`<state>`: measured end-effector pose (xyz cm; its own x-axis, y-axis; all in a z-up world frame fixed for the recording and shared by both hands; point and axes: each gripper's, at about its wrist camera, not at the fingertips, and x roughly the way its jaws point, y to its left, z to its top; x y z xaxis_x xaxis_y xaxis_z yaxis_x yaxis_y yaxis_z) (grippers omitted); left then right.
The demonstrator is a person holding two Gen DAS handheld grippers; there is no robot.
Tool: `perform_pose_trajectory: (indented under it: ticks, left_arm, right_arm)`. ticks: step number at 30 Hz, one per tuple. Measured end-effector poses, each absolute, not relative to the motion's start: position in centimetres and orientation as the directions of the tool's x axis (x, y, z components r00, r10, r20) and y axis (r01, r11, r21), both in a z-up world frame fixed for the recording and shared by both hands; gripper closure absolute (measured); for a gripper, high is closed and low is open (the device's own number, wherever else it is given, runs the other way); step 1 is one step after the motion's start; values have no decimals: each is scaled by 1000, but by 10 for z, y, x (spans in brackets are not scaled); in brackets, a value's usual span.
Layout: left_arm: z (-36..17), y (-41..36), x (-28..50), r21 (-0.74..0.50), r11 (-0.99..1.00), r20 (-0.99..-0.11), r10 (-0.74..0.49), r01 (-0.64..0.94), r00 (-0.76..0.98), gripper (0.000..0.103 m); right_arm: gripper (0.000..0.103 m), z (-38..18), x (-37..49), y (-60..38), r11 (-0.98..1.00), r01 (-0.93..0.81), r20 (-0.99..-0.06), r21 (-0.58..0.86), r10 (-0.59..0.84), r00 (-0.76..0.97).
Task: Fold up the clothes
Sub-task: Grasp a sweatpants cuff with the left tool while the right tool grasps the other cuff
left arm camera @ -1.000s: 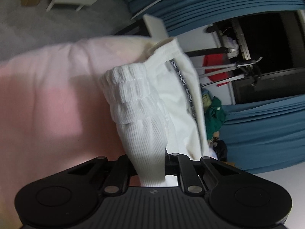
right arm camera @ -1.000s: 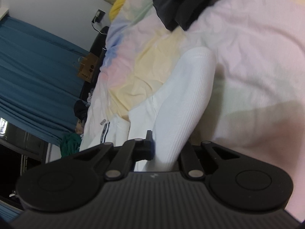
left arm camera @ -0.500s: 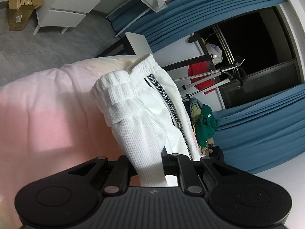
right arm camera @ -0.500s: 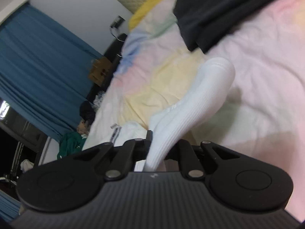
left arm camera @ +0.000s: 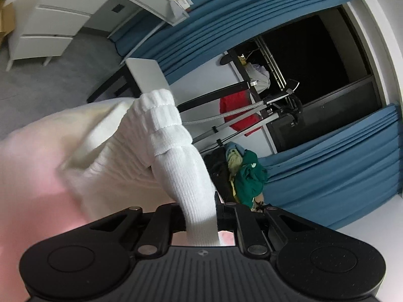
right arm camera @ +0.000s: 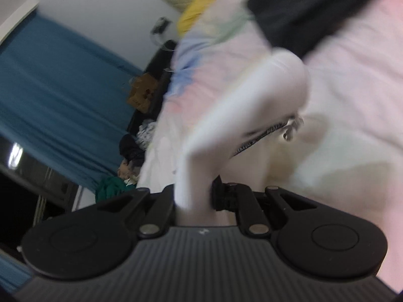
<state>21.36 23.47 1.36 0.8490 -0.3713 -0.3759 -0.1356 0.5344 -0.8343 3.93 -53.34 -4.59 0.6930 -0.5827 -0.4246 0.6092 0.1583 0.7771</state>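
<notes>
The bed [right arm camera: 365, 80], covered in a pastel pink and yellow sheet, carries the work; a dark garment [right arm camera: 309, 7] lies toward its far end in the right wrist view. The task item is a pair of white trousers [left arm camera: 118, 166] with ribbed cuffs and a lettered black side stripe [right arm camera: 262, 133]. It is lifted off the sheet at both held ends, with its body sagging back onto the bed. The left hand-held gripper [left arm camera: 200, 216] is pressed together on one ribbed cuff [left arm camera: 161, 125], which rises away from the jaws and bunches at its far end, near the bed's edge on the curtain side. The right hand-held gripper [right arm camera: 194, 201] is likewise clamped on a white ribbed section that runs forward and up from the jaws before bending over; this view is motion-blurred, so the exact fabric edge cannot be determined. In both views the cloth's long axis runs straight ahead of the fingers, away from each gripper. Neither hand is clearly nearer; each holds its own end. Judged from this layout, the fold is in transit: the next move calls for carrying both held ends together over the trouser body and laying them down aligned, keeping tension even so the cuffs do not twist.
</notes>
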Motion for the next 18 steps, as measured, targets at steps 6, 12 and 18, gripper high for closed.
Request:
perform_pose_trajectory:
  ticks: [6,12,18]
  left_arm:
    - [3,209,345,-815,542,-441,-346,-207,828,91]
    - [-43,180,453,-727,624,-565,-307,-286,766,90]
    - [-58,159,481,-646,721,-609,-288,-252,739,74]
  right_arm:
    - [93,-26,180,-568,273,672,-459,688,-553,695]
    - [92,-69,301,-601,333,778,-619,533,-473,627]
    - [87,-99,313,-621,385,739,-625,553,-396,673]
